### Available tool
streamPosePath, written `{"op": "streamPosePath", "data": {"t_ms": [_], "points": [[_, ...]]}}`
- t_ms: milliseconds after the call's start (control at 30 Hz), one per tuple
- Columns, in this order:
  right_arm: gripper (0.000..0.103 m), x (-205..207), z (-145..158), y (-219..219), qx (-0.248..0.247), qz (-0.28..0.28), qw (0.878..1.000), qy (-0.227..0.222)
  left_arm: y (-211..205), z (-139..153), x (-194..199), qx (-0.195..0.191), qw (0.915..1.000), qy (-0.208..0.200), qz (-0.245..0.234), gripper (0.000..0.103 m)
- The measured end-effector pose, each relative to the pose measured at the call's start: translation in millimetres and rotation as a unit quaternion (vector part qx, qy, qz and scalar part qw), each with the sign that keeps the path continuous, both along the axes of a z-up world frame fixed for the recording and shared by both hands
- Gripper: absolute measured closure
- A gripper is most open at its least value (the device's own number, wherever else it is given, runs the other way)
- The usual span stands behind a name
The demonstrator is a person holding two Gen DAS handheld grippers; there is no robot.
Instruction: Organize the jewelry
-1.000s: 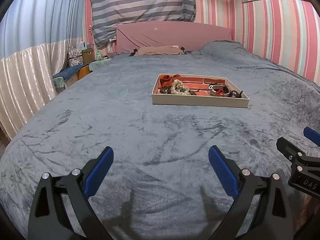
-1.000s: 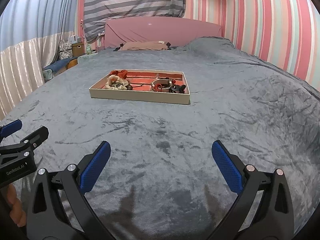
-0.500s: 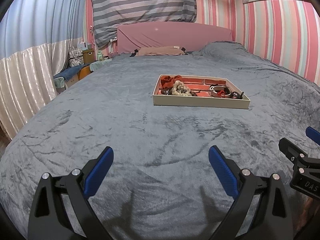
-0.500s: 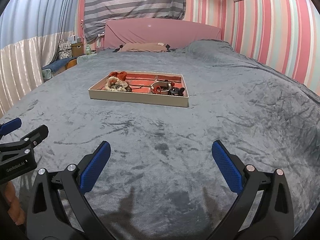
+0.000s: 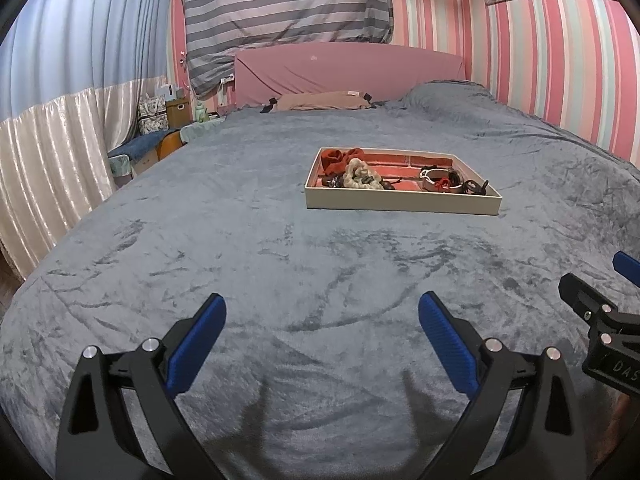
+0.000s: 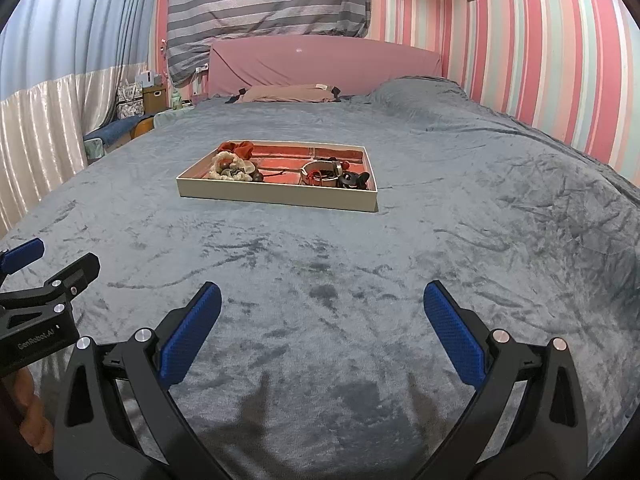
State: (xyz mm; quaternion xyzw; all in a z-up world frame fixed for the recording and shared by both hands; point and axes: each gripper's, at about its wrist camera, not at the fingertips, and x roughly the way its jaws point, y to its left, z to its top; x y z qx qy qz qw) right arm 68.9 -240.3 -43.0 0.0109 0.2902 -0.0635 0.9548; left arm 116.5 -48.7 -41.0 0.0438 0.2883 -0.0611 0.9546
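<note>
A shallow cream tray (image 5: 400,203) with a red lining lies on the grey bedspread ahead; it also shows in the right wrist view (image 6: 276,196). In it lie a red scrunchie (image 5: 338,159), a cream beaded piece (image 5: 360,175), a silver bangle (image 5: 438,180) and dark pieces (image 5: 476,188). My left gripper (image 5: 322,320) is open and empty, well short of the tray. My right gripper (image 6: 322,312) is open and empty too, beside the left one.
The grey bedspread (image 5: 240,264) covers the whole bed. A pink headboard (image 5: 348,68) and a tan pillow (image 5: 320,101) lie at the far end. Curtains (image 5: 52,152) and a cluttered bedside stand (image 5: 160,120) are at the left; a striped wall (image 5: 560,72) at the right.
Both grippers have tilted or dropped slightly, so the tray sits a little lower in both views. Both stay open and empty.
</note>
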Motion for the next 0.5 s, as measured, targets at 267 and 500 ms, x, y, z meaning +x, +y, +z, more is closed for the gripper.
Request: {"op": "streamPosePath", "data": {"t_ms": [267, 500], "points": [[0.004, -0.1, 0.0, -0.2, 0.001, 0.0, 1.0, -0.001, -0.4, 0.3, -0.4, 0.001, 1.0, -0.001, 0.001, 0.008], [0.004, 0.1, -0.3, -0.1, 0.001, 0.0, 1.0, -0.001, -0.8, -1.1, -0.6, 0.003, 1.0, -0.002, 0.002, 0.008]]}}
